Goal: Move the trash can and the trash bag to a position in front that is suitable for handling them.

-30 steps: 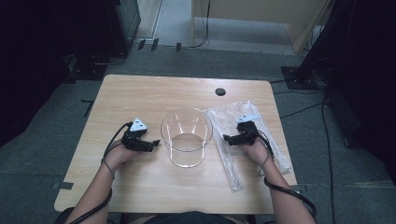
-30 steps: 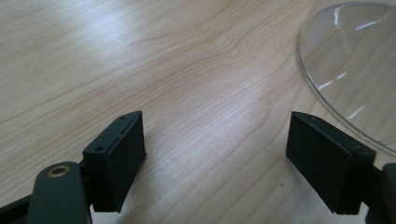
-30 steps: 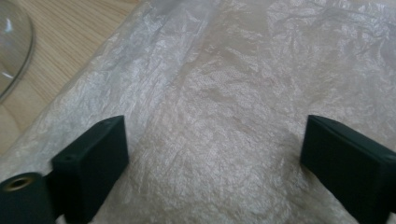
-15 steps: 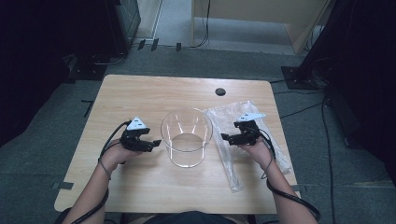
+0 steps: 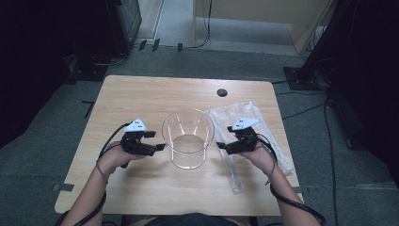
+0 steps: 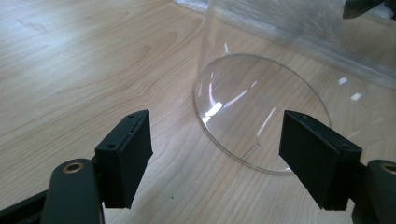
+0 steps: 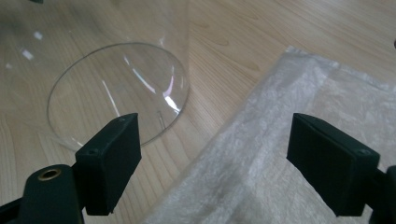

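A clear, round plastic container (image 5: 188,136) stands upright in the middle of the wooden table (image 5: 141,99). My left gripper (image 5: 156,140) hovers just to its left and points at its wall. The jaws are open with nothing between them, and they have just closed a little. In the left gripper view the left gripper (image 6: 217,158) faces the container's base (image 6: 261,107). My right gripper (image 5: 225,137) is on the container's right, open, above a crinkled clear plastic bag (image 5: 263,136). The right gripper (image 7: 215,168) holds nothing. Beneath it lie the bag (image 7: 280,140) and the container (image 7: 116,88).
A dark round hole (image 5: 222,92) sits in the table near the far edge. The bag reaches toward the table's right edge. Dark equipment and cables stand on the floor beyond the table.
Both grippers have lifted slightly off the table. The right one has drifted a little toward the container. The container and the bag have stayed put.
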Tool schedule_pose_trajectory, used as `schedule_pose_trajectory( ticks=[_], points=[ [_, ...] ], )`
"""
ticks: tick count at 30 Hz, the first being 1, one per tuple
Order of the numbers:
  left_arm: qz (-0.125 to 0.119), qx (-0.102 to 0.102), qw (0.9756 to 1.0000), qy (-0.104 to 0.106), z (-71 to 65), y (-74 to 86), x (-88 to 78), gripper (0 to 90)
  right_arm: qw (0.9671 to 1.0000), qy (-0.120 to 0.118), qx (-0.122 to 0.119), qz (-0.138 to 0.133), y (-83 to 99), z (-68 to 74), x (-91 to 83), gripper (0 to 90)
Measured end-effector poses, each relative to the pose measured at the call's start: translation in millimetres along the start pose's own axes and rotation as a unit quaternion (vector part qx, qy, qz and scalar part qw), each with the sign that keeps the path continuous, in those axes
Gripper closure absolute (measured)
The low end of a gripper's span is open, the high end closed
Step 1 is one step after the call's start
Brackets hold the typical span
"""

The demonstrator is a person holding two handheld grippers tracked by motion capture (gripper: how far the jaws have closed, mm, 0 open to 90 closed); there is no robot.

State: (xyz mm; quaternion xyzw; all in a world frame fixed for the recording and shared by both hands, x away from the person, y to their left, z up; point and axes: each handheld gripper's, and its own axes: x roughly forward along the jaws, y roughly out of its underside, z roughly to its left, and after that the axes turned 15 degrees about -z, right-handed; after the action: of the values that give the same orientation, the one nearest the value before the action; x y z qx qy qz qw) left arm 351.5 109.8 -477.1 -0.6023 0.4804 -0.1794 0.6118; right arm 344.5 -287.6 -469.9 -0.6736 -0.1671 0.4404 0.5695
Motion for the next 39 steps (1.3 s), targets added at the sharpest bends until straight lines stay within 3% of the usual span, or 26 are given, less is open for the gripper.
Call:
schedule_pose_trajectory(
  ticks=[2, 5, 9, 13, 22, 34, 39],
  points=[
    [0.0, 0.002, 1.0, -0.001, -0.3, -0.3, 0.2, 25.6, 1.0, -0.004, -0.008, 0.0, -1.6, 2.2, 1.4, 21.6],
    [-0.003, 0.009, 1.0, 0.002, 0.2, -0.9, 1.0, 25.5, 0.9998, -0.017, 0.004, -0.009, -2.8, 3.4, 2.1, 21.6],
    [-0.005, 0.009, 0.9999, 0.005, -1.0, -1.2, 5.0, 25.8, 0.9995, -0.03, 0.001, -0.011, -3.4, 6.8, 4.5, 21.0],
    [-0.01, 0.01, 0.9999, 0.002, -0.8, -1.2, 6.4, 25.8, 0.9995, -0.028, 0.003, -0.01, -2.3, 6.2, 4.5, 20.9],
    [-0.022, 0.007, 0.9996, -0.016, 4.1, -2.4, 11.5, 25.9, 0.9994, -0.011, 0.025, -0.022, -1.6, -1.9, 9.8, 21.0],
    [-0.029, -0.008, 0.9994, -0.017, 8.8, -2.4, 16.6, 25.8, 0.9981, 0.011, 0.052, -0.03, 1.2, -11.7, 15.8, 21.0],
    [-0.031, -0.025, 0.9989, -0.024, 11.1, -2.6, 17.0, 25.7, 0.9982, 0.023, 0.054, -0.016, 7.4, -15.1, 21.6, 20.7]
  ],
)
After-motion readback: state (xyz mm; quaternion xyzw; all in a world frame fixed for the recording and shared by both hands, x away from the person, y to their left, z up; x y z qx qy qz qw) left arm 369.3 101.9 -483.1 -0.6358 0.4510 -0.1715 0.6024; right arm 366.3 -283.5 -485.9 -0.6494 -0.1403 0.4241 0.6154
